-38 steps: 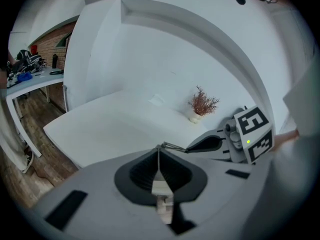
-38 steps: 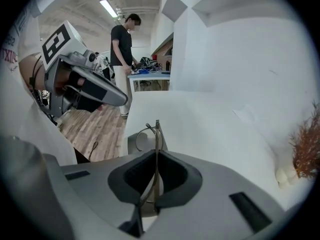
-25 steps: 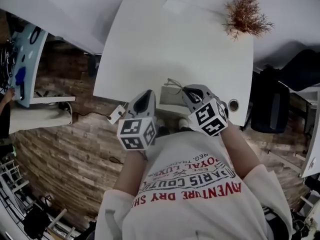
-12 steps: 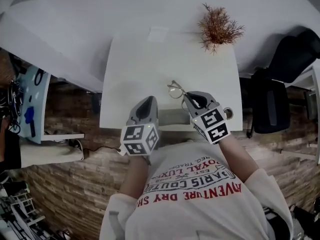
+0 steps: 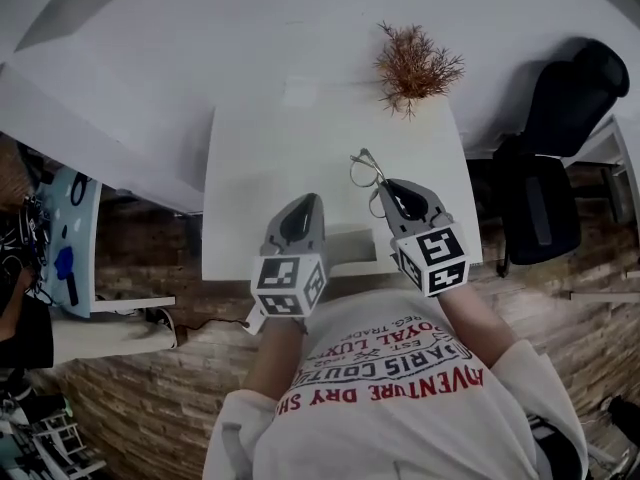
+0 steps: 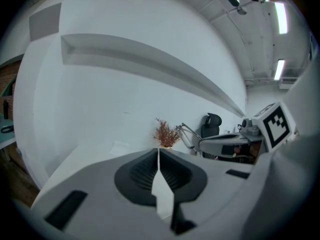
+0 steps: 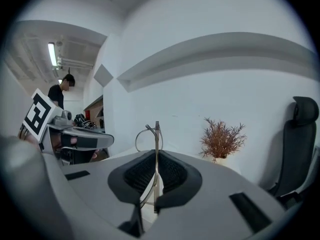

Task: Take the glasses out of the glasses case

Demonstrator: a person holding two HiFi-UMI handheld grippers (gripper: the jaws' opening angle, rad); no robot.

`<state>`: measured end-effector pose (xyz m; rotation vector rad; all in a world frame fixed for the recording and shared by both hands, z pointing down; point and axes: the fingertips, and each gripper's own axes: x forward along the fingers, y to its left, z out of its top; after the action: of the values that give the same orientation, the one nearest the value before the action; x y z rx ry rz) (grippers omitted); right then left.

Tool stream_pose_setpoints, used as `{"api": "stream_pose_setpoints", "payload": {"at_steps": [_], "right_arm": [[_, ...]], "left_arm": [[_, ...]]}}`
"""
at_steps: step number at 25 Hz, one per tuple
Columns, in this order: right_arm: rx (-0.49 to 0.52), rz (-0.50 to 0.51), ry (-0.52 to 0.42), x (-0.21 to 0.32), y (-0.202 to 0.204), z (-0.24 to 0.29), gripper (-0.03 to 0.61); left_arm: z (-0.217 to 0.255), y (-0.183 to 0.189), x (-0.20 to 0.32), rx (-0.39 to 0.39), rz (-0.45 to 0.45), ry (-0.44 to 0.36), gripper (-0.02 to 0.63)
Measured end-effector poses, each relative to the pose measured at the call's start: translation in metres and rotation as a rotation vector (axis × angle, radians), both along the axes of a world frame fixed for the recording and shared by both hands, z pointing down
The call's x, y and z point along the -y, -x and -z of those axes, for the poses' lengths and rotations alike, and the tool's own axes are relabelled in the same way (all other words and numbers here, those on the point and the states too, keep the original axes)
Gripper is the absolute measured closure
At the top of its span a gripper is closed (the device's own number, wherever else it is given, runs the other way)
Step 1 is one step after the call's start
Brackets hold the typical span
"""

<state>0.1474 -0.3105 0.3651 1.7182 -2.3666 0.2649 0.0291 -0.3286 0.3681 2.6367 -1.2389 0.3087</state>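
In the head view my right gripper (image 5: 385,190) is shut on thin metal-framed glasses (image 5: 364,168), holding them above the white table (image 5: 265,158). Seen from the right gripper, the glasses (image 7: 151,134) stand upright between the pads, one temple pinched and a lens ring above the tips. The pale glasses case (image 5: 348,246) lies near the table's front edge, between the two grippers and below them. My left gripper (image 5: 303,210) hovers just left of the case, jaws closed, with nothing visible ahead of them in the left gripper view (image 6: 158,152).
A dried reddish plant (image 5: 412,66) stands at the table's far right. A flat white sheet (image 5: 305,90) lies at the far edge. A black chair (image 5: 555,168) sits right of the table. A shelf with objects (image 5: 60,238) is at the left, with wooden flooring below.
The right gripper has carried the glasses up and away from the case, further over the table. The left gripper stays near the case. The head view has shifted forward.
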Motion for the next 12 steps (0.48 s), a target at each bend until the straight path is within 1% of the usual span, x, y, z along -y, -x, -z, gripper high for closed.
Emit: {"api": "stream_pose_setpoints", "payload": {"at_steps": [3, 6, 12], "right_arm": [[0.028, -0.027, -0.009, -0.0034, -0.0061, 0.0009, 0.552], [0.034, -0.041, -0.004, -0.0059, -0.0097, -0.0019, 0.552], [0.037, -0.035, 0.009, -0.0063, -0.0085, -0.0056, 0.552]], "left_arm": [[-0.0016, -0.0069, -0.0029, 0.024, -0.023, -0.009, 0.600], [-0.0046, -0.0099, -0.0060, 0.030, -0.034, -0.002, 0.601], [-0.0074, -0.0107, -0.0081, 0.040, -0.033, 0.003, 0.600]]}}
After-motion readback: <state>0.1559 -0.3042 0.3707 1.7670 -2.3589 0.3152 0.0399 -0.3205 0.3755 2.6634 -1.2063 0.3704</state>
